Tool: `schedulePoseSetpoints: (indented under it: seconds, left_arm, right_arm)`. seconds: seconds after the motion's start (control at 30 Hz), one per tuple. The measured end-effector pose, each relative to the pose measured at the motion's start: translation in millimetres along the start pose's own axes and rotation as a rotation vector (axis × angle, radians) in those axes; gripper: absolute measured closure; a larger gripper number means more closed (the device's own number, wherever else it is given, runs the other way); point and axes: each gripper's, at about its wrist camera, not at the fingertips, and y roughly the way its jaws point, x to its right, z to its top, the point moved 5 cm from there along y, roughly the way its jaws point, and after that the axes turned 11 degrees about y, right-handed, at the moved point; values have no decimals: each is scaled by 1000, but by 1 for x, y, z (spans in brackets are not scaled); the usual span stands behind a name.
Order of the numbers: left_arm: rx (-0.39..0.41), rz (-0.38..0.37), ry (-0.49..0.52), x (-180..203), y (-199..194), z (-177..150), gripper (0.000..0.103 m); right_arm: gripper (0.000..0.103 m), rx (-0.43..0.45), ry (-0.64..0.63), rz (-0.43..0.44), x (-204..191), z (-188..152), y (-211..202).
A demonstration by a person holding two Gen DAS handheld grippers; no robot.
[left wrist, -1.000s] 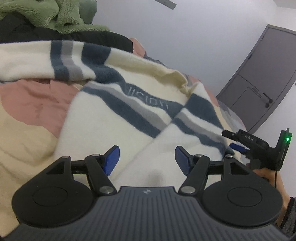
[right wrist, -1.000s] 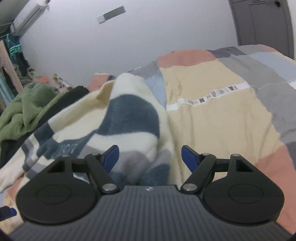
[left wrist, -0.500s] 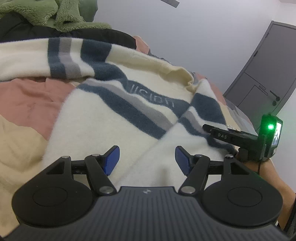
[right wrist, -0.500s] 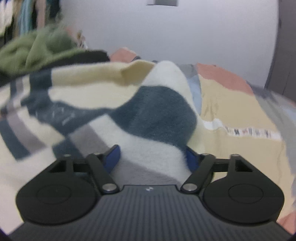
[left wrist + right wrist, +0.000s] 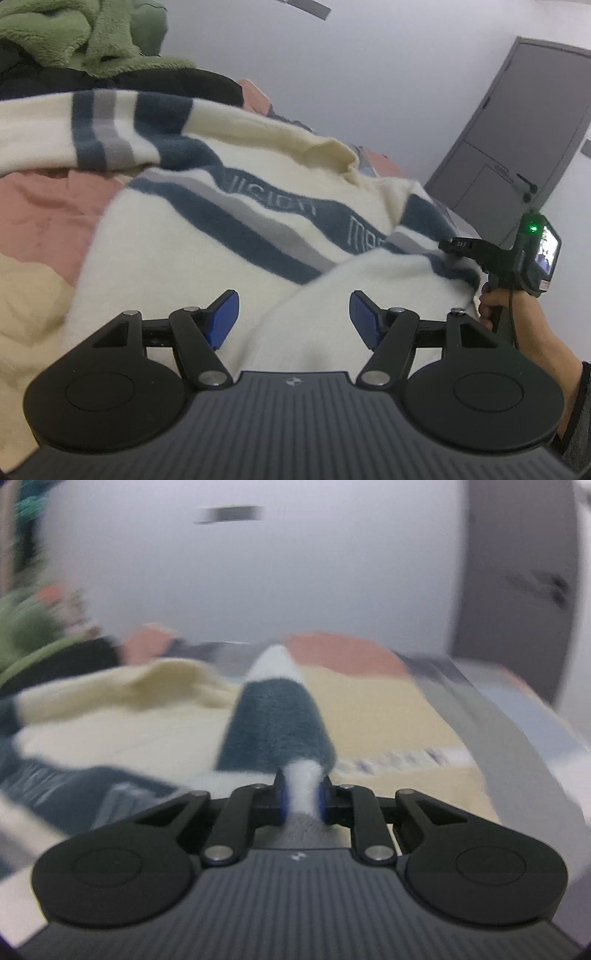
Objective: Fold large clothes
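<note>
In the right wrist view, the right gripper [image 5: 301,794] has just been closing its jaws, and they now pinch a bunched fold of the striped sweater [image 5: 273,723], white and grey fleece squeezed between the blue pads [image 5: 282,801]. The picture is blurred, yet the grip is plain. In the left wrist view, the left gripper [image 5: 291,319] hangs with its jaws spread wide and released, over the cream cloth but not pressing it. The sweater [image 5: 229,229] lies spread over the patchwork bed [image 5: 40,218], its navy and grey bands running across. At the right edge a hand [image 5: 498,306] holds the other gripper against the sweater's edge. Farther back lie a green fleece [image 5: 74,33], then the grey door [image 5: 517,140].
</note>
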Motion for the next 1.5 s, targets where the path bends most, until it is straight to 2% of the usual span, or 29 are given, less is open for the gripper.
schedulePoseSetpoints:
  seconds: [0.1, 0.17, 0.27, 0.43, 0.5, 0.57, 0.77, 1.03, 1.1, 1.17, 1.27, 1.33, 1.4, 1.5]
  left_arm:
    - [-38, 5, 33, 5, 10, -5, 32]
    - [-74, 20, 57, 6, 18, -10, 32]
    - [-153, 41, 80, 6, 31, -20, 32]
    - [-168, 62, 132, 9, 34, -24, 32]
    - [-166, 54, 128, 9, 32, -24, 32]
    - [-163, 51, 125, 10, 30, -23, 32]
    - [-130, 40, 110, 11, 20, -16, 32]
    - [-114, 54, 100, 4, 11, -12, 32]
    - [-109, 60, 95, 2, 10, -11, 32]
    - [-104, 62, 84, 0, 8, -10, 32]
    - [-99, 66, 77, -4, 7, -8, 32]
    - [-92, 69, 77, -7, 5, -8, 32]
    - [-97, 77, 68, -12, 5, -8, 32]
    - [-87, 82, 35, -18, 3, -7, 32]
  right_arm:
    - [85, -72, 112, -33, 34, -11, 22]
    - [84, -81, 125, -30, 43, -20, 30]
    - [82, -72, 139, -15, 44, -22, 30]
    - [79, -76, 164, -12, 38, -15, 10]
    - [66, -69, 137, -10, 34, -14, -5]
    - [48, -52, 105, 22, 27, -14, -23]
    - [49, -50, 60, 188, -9, -11, -83]
    - [51, -141, 10, 329, -73, -40, -131]
    - [51, -175, 20, 347, -81, -52, -135]
    - [58, -210, 14, 364, -89, -68, -140]
    - [61, -261, -13, 345, -98, -96, -143]
    - [63, -318, 62, 333, -97, -108, -142]
    - [63, -338, 113, 340, -100, -114, -147]
    - [63, -300, -25, 319, -115, -122, -151]
